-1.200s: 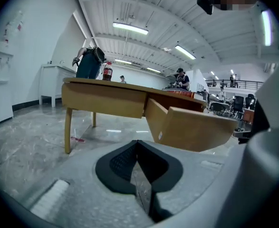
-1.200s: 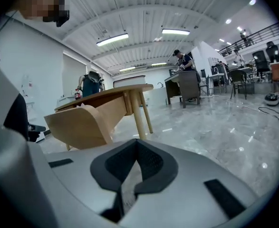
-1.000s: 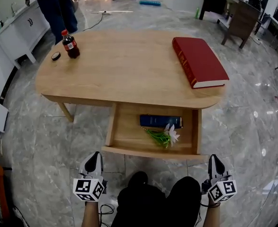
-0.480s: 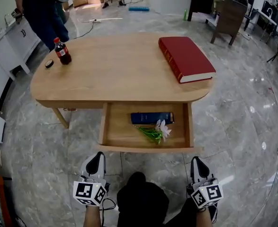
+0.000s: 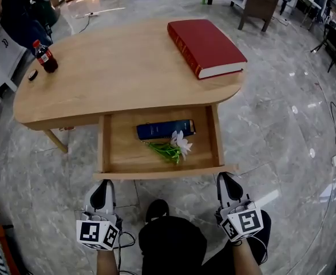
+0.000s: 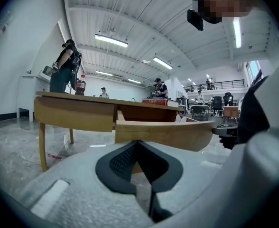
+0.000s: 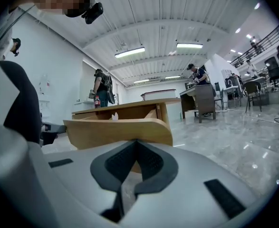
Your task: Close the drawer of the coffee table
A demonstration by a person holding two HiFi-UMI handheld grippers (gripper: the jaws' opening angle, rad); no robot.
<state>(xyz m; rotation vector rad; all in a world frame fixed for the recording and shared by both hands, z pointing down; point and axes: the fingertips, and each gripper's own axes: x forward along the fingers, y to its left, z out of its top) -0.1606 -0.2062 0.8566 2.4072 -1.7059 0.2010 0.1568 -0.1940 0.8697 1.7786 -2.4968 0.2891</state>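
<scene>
Both pairs of jaws are pressed together, tip against tip, with nothing between them. The left gripper (image 5: 103,184) (image 6: 137,142) points at the left end of the drawer's front panel, the right gripper (image 5: 226,177) (image 7: 137,141) at its right end. Each tip is very near to the panel, but I cannot tell if it touches.

The drawer (image 5: 162,173) (image 6: 163,134) (image 7: 120,129) stands pulled far out from under the near edge of the bench (image 5: 116,62). Inside it, a blue book (image 5: 165,129) lies along the back wall. Just in front of the book lies a flower (image 5: 173,146), its white head toward the right and its green stem toward the left.

On the bench top, a red book (image 5: 205,46) lies at the far right corner. A bottle (image 5: 44,57) with a red label stands upright at the far left edge, and a small dark cap (image 5: 32,74) lies just beside it. A person (image 5: 19,10) stands on the floor (image 5: 282,125) behind that corner.
</scene>
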